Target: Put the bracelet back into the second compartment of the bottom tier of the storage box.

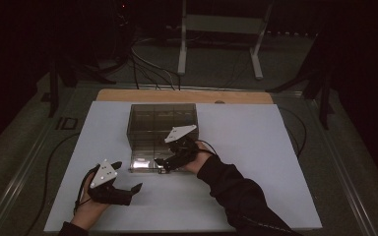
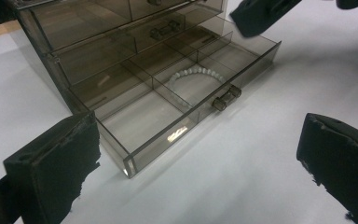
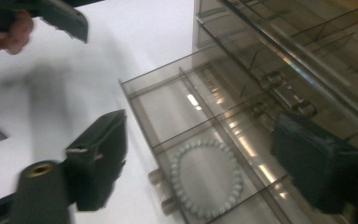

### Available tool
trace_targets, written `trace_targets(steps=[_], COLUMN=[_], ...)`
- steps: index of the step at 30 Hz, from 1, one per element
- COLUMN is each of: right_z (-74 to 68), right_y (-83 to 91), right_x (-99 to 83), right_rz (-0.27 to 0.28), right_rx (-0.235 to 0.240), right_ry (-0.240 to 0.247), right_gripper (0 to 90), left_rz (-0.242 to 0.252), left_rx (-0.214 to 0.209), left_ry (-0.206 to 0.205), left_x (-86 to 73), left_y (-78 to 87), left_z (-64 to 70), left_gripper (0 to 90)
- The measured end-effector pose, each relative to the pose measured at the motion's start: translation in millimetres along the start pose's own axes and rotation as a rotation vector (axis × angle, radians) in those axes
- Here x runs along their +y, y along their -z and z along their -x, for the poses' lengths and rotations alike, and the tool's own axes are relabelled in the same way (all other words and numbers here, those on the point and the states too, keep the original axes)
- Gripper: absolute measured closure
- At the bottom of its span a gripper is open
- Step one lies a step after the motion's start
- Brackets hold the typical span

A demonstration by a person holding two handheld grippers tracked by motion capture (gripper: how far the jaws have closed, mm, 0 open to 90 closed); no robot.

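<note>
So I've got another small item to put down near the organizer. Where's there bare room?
The white mat is bare right of the drawer organizer, and also left of it, beyond the left tongs. It is crowded at the open bottom drawer: the right tongs hover there, and the bead bracelet lies in its middle compartment.

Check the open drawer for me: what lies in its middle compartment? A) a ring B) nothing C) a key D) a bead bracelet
D: a pale bead bracelet lies flat in the middle compartment of the pulled-out bottom drawer, just behind the handle; the right gripper hangs open above it.
</note>
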State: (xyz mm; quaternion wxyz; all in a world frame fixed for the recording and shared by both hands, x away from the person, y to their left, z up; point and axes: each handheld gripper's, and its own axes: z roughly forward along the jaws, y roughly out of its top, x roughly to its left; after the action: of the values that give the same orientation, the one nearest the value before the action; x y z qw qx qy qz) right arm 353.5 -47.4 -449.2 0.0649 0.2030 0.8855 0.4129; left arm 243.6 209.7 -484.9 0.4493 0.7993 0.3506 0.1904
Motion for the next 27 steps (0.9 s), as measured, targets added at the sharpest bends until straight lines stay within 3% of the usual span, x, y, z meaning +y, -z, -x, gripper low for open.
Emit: trace_targets(steps=[6, 27], right_z=[3.6, 23.1], right_y=[10.5, 45.9], right_x=[-5.2, -29.3], right_rz=[0.018, 0.029], right_rx=[0.017, -0.022], right_ry=[-0.026, -0.034], right_gripper=[13.5, 11.2], left_rz=[0.001, -0.002], left_rx=[-0.002, 0.000], left_ry=[0.002, 0.002], left_x=[0.2, 0.2], left_y=[-0.4, -0.9], left_z=[-0.1, 0.6], left_gripper=[0.0, 0.0])
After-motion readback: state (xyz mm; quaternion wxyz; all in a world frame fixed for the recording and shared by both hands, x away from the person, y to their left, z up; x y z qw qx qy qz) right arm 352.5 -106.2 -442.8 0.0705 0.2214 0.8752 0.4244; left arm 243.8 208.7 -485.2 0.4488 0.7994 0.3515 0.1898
